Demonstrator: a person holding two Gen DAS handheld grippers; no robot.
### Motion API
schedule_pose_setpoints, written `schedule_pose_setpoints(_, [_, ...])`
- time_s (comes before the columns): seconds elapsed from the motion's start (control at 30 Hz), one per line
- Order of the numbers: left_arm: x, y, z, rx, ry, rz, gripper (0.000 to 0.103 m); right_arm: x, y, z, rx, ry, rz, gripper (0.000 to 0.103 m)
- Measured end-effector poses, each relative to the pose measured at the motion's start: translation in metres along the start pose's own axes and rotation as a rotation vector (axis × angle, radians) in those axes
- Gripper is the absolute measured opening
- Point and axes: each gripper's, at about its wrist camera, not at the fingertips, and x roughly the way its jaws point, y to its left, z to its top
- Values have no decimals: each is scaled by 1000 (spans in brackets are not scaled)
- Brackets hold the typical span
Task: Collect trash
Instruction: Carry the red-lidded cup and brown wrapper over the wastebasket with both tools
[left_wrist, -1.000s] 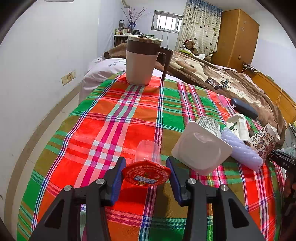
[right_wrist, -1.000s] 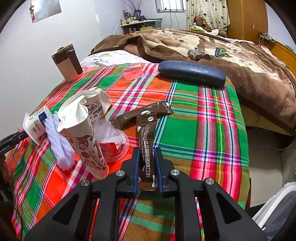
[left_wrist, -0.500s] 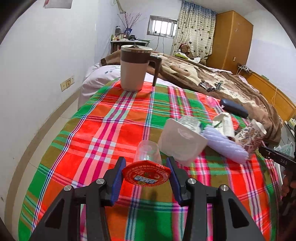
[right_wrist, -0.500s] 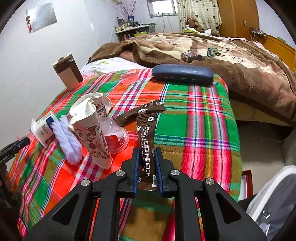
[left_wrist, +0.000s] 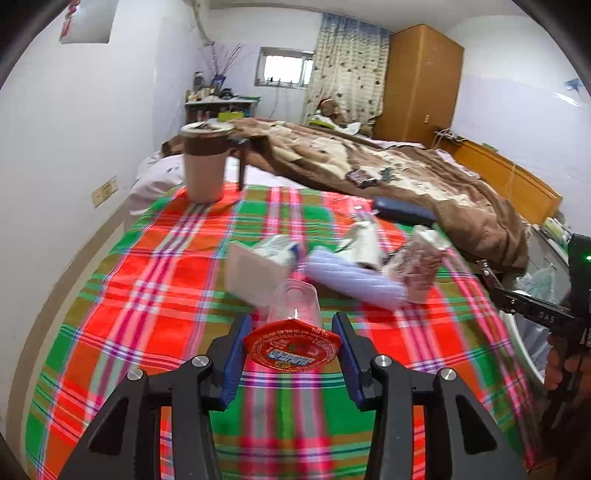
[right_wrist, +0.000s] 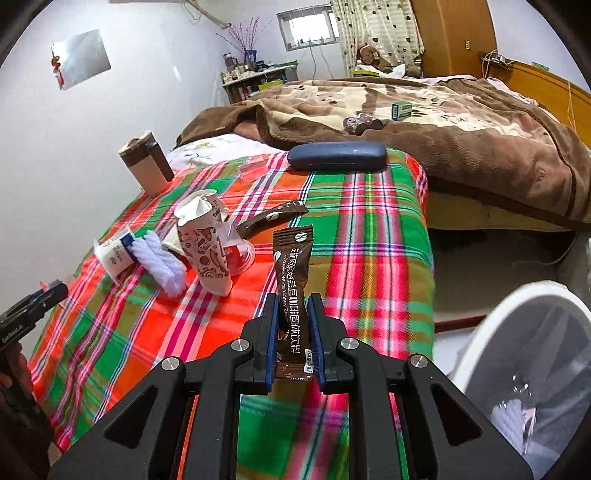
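My left gripper (left_wrist: 291, 341) is shut on a small clear jelly cup with a red foil lid (left_wrist: 291, 345), held above the plaid cloth (left_wrist: 155, 295). My right gripper (right_wrist: 292, 321) is shut on a brown coffee sachet (right_wrist: 291, 280), lifted off the cloth. More litter lies mid-table: a crumpled patterned paper cup (right_wrist: 203, 251), a white yoghurt tub (left_wrist: 255, 273), a pale purple rope-like thing (left_wrist: 354, 277), a clear cup (right_wrist: 236, 251) and a second brown sachet (right_wrist: 273, 218). A white bin with a clear liner (right_wrist: 532, 354) stands at the lower right of the right wrist view.
A lidded beige and brown mug (left_wrist: 205, 162) stands at the table's far left corner. A dark blue glasses case (right_wrist: 336, 157) lies at the far edge. A bed with a brown blanket (right_wrist: 443, 122) is behind. The other gripper shows at each view's edge.
Both grippers pulled back and rose from the table with their loads; the litter pile looks smaller and farther. The white bin has come into the right wrist view.
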Motion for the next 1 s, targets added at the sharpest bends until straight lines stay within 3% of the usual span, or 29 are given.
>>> schedule_pose_setpoints(0.37, [-11,-79,-1,108,-14,-129,46,-50,-30,-19,69,-74,-24,16])
schedule_pose_setpoints(1.0, [8,-219,-16,255,45,-337,46,-105,-95,-48,191,-127,-214,16])
